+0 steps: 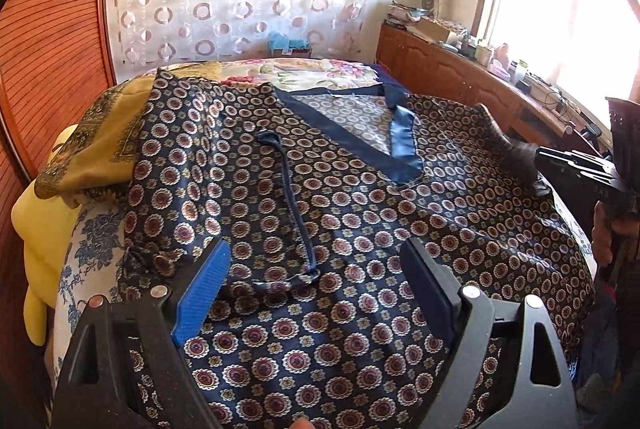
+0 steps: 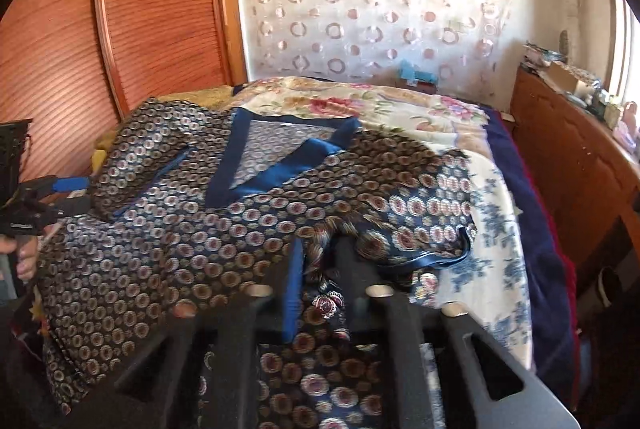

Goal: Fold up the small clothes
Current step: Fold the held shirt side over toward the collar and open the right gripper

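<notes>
A navy top with a round medallion print and a blue V-neck band (image 1: 360, 197) lies spread face up on the bed; it also shows in the right wrist view (image 2: 208, 229). My left gripper (image 1: 316, 253) is open, its blue-padded fingers hovering over the garment's lower left part beside a blue pocket seam (image 1: 296, 205). My right gripper (image 2: 318, 249) is shut on a bunched fold of the top at its right side. That gripper appears at the right edge of the left wrist view (image 1: 576, 165). The left gripper shows at the left edge of the right wrist view (image 2: 60, 197).
A mustard patterned cloth (image 1: 96, 141) and a yellow item (image 1: 36, 229) lie at the bed's left. The floral bedspread (image 2: 400, 109) extends behind. A wooden wardrobe (image 2: 120, 21) stands left, a cluttered wooden cabinet (image 1: 460, 69) right under the window.
</notes>
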Action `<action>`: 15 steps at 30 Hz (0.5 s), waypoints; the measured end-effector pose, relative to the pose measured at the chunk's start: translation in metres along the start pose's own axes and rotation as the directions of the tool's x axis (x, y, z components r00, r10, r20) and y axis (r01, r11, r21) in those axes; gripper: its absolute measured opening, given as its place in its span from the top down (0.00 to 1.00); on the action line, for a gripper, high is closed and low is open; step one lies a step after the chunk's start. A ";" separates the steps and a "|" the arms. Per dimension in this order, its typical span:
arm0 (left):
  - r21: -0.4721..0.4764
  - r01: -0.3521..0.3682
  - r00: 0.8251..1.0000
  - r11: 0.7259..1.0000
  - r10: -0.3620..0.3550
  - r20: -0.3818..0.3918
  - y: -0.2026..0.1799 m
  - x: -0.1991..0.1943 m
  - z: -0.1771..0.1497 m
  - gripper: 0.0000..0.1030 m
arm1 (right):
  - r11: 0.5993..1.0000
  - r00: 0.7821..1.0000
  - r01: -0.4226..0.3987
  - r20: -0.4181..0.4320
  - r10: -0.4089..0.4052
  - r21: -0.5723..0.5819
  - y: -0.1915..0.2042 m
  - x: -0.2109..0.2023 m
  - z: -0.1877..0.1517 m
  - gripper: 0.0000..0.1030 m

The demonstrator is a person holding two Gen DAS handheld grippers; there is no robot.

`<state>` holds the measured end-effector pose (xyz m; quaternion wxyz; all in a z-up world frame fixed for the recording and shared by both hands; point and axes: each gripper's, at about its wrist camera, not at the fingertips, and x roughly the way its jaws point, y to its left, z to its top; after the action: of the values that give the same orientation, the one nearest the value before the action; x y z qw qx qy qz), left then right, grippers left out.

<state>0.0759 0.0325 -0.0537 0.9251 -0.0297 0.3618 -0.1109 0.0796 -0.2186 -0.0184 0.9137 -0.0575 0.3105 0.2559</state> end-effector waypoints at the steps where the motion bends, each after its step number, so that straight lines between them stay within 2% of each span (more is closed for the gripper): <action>1: 0.001 0.003 1.000 1.000 -0.003 0.001 -0.001 0.000 0.001 0.15 | 1.000 1.000 -0.005 0.008 0.005 0.007 -0.004 -0.005 -0.001 0.53; 6: 0.009 0.023 1.000 1.000 -0.023 0.013 -0.010 0.000 0.008 0.15 | 0.999 0.999 0.041 0.018 -0.041 0.023 -0.022 -0.025 -0.001 0.53; 12: 0.044 0.045 0.999 0.998 -0.047 0.025 -0.028 0.005 0.020 0.15 | 0.983 0.990 0.139 -0.040 -0.135 0.120 -0.065 -0.006 -0.007 0.53; 15: 0.064 0.051 0.998 0.997 -0.052 0.024 -0.037 0.009 0.024 0.15 | 0.969 0.991 0.125 -0.073 -0.112 0.215 -0.092 0.004 -0.013 0.53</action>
<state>0.0923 -0.0065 -0.0370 0.9271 -0.0112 0.3452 -0.1458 0.1218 -0.2998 -0.0359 0.9183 0.0175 0.3601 0.1632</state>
